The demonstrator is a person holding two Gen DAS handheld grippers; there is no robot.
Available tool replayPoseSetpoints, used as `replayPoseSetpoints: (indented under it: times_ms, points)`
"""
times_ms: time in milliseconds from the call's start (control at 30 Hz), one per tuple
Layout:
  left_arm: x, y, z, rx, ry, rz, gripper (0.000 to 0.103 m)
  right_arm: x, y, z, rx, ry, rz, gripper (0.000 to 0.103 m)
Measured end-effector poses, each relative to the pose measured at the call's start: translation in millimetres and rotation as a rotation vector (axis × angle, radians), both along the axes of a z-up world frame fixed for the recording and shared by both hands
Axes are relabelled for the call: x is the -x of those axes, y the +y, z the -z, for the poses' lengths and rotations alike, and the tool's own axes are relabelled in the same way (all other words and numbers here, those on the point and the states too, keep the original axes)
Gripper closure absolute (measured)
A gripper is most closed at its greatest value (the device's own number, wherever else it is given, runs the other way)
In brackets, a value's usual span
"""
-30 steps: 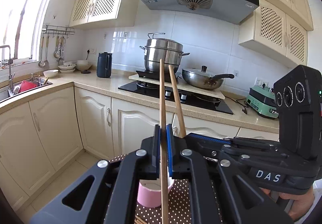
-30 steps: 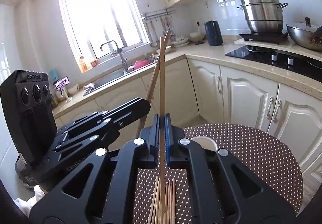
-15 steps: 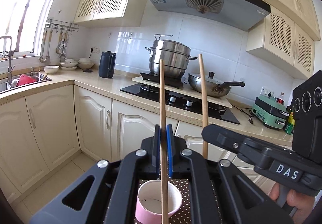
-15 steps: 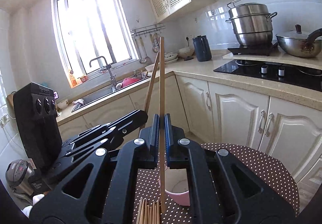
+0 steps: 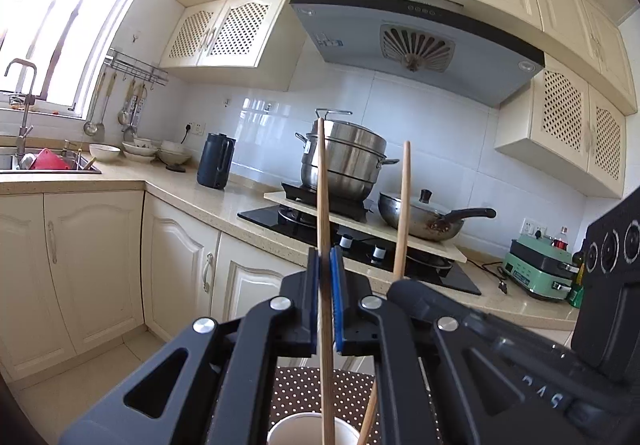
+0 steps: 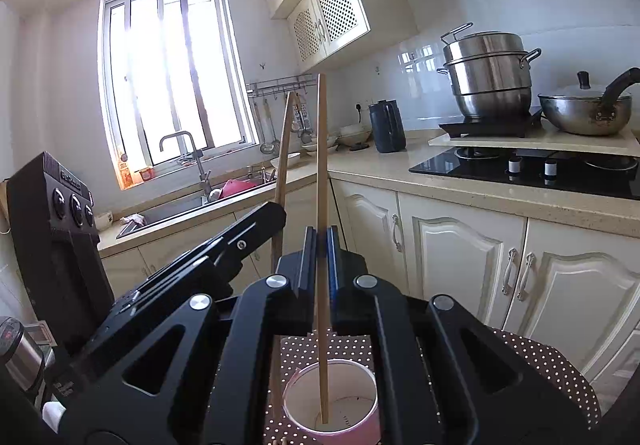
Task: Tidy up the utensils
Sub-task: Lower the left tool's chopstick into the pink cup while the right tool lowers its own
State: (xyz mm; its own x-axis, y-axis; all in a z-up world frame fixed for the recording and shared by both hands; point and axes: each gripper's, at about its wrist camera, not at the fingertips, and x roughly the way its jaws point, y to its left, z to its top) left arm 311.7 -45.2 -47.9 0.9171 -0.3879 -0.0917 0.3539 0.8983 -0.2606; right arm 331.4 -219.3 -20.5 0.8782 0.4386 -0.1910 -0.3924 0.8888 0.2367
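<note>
My left gripper is shut on an upright wooden chopstick. Its lower end hangs over the white rim of the pink cup at the bottom edge. My right gripper is shut on a second upright chopstick, whose lower end reaches inside the pink cup. Each gripper shows in the other's view: the right one beside the left, the left one to the left of the right. The cup stands on a brown polka-dot table.
Behind the table runs a kitchen counter with cream cabinets, a black hob, a steel steamer pot, a wok, a dark kettle and a sink. Tips of more chopsticks lie on the table.
Both grippers have moved forward and lower over the pink cup, which now sits near the bottom of both views. The right chopstick's end has gone into the cup.
</note>
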Motion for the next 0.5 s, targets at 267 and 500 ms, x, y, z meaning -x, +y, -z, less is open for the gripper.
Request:
replayPoseSetpoints:
  times_ms: [267, 500]
  points:
    - [-7, -4, 27, -0.012, -0.019, -0.058, 0.097, -1, -4, 24, 0.004, -0.005, 0.014, 0.097]
    - [-1, -12, 50, -0.081, 0.002, -0.056, 0.097, 2, -1, 40, 0.004, 0.001, 0.009, 0.097]
